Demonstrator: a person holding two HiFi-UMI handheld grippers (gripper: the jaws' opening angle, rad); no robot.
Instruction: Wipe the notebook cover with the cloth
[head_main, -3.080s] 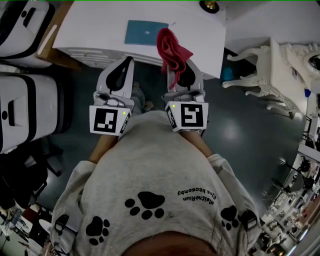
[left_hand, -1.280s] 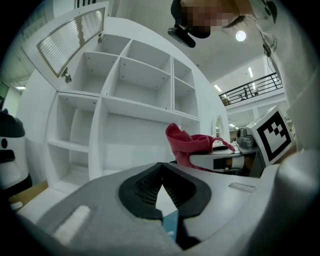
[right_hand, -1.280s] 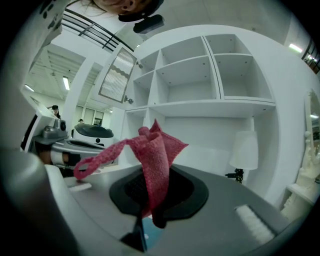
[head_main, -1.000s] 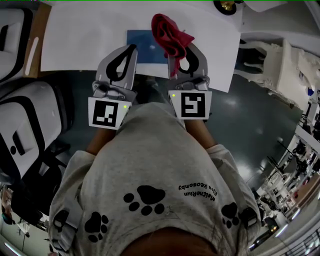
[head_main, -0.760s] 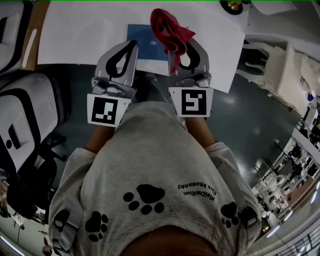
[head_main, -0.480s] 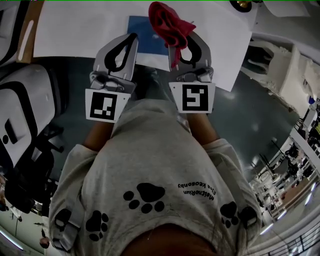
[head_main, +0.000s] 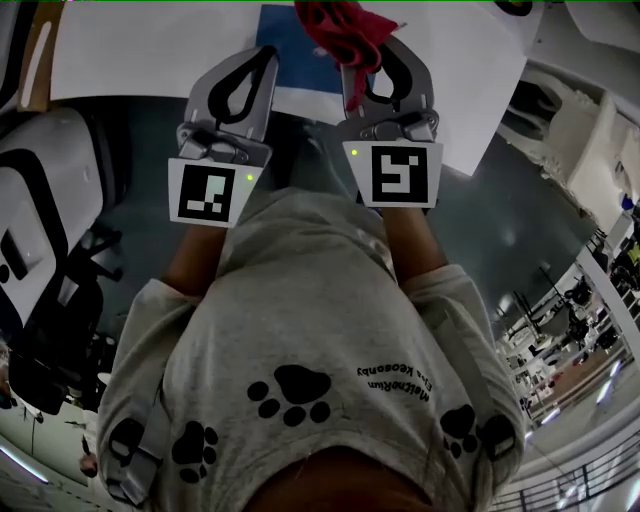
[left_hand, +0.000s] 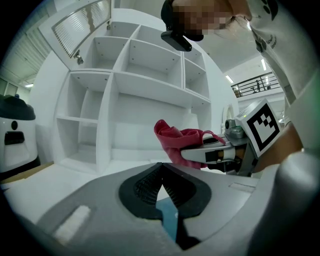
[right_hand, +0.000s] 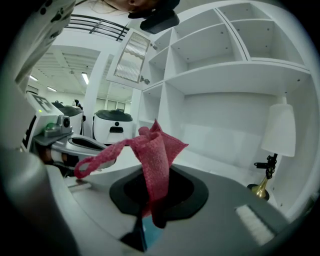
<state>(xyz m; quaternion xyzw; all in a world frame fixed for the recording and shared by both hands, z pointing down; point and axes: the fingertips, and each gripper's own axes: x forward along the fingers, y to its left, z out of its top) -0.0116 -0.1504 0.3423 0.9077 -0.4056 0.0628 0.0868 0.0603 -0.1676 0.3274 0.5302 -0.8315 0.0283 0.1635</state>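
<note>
Left claw (head_main: 252, 68): jaws pressed together with nothing between them, held above the near edge of the bench (head_main: 130, 50)
Right claw (head_main: 372, 58): clamped on the red cloth (head_main: 338, 24), which bunches up past the jaw tips
Notebook (head_main: 283, 35): blue, flat on the white bench, just ahead of both claws
Cloth position: over the notebook's right part; contact cannot be told
Background: white shelf unit (right_hand: 225, 75) and a small lamp (right_hand: 279, 132) behind the bench
</note>
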